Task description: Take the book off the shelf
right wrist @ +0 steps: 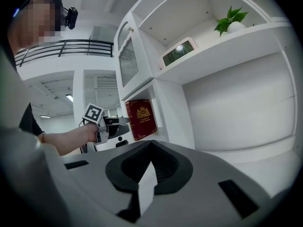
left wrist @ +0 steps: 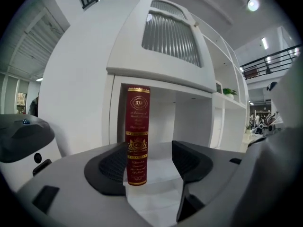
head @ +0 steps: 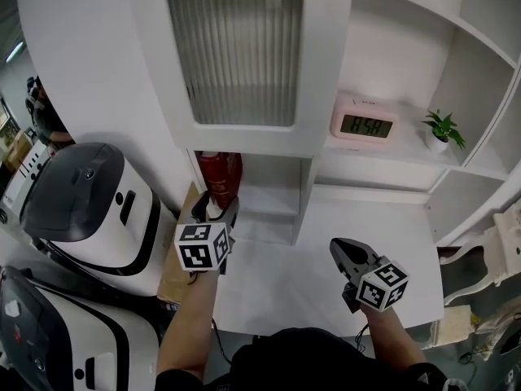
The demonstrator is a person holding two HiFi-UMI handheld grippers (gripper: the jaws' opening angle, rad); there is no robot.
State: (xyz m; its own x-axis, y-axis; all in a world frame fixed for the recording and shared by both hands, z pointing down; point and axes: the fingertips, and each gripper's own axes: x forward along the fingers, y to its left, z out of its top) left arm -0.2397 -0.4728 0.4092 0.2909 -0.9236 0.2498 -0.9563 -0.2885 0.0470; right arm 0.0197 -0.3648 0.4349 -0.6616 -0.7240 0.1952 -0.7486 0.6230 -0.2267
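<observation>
The red book [left wrist: 137,135] stands upright on the shelf [head: 273,218], in the open compartment directly below the ribbed door [head: 236,51], so by my reading it is not yet taken off. The left gripper [head: 216,205], also below that door, has its jaws wide around the spine without clamping it. The right gripper [right wrist: 149,150], below and right of the door, has its jaws together and empty. Gripping the book and pulling it out are what is left.

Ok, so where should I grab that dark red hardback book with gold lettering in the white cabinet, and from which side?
Grip the dark red hardback book low on its spine, straight from the front, one jaw on each cover. It stands upright in the white cabinet, spine outward, with gaps either side. The open left gripper faces it.
</observation>
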